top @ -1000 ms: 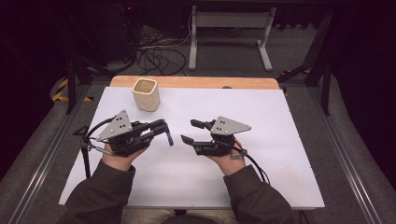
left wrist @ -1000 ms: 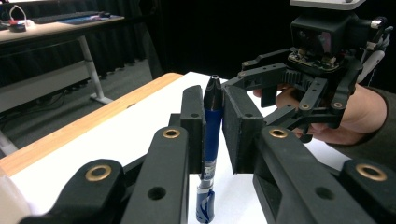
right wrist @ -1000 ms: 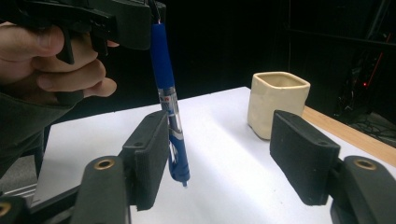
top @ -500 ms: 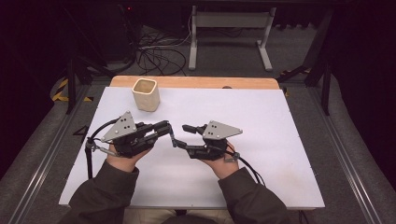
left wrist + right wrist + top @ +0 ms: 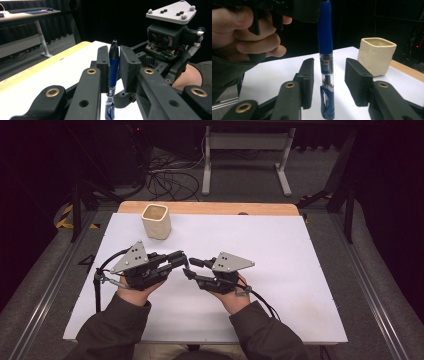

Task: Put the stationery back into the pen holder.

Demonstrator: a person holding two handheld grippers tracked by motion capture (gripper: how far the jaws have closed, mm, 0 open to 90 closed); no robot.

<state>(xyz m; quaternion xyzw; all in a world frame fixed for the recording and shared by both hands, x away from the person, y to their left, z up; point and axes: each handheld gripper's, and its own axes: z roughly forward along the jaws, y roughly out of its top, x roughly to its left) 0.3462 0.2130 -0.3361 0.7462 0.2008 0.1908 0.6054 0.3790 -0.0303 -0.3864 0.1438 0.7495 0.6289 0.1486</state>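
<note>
A blue pen (image 5: 113,67) with a clear lower barrel stands upright, pinched between the jaws of my left gripper (image 5: 114,53), which is shut on its blue grip. In the right gripper view the pen (image 5: 325,50) hangs down between the two jaws of my right gripper (image 5: 329,65). Those jaws stand open on either side of the clear barrel, with a gap to each pad. In the high view the left gripper (image 5: 182,259) and right gripper (image 5: 190,268) meet tip to tip over the middle of the white table top (image 5: 280,250).
A cream square cup (image 5: 156,221) stands upright at the back left of the table, and it appears beyond the right jaw as the cup (image 5: 377,56). A wooden strip (image 5: 210,208) runs along the far edge. Cables trail from both grippers.
The two grippers have closed in on each other at the table's middle. The right gripper has slid left until its open jaws stand around the pen in the left gripper.
</note>
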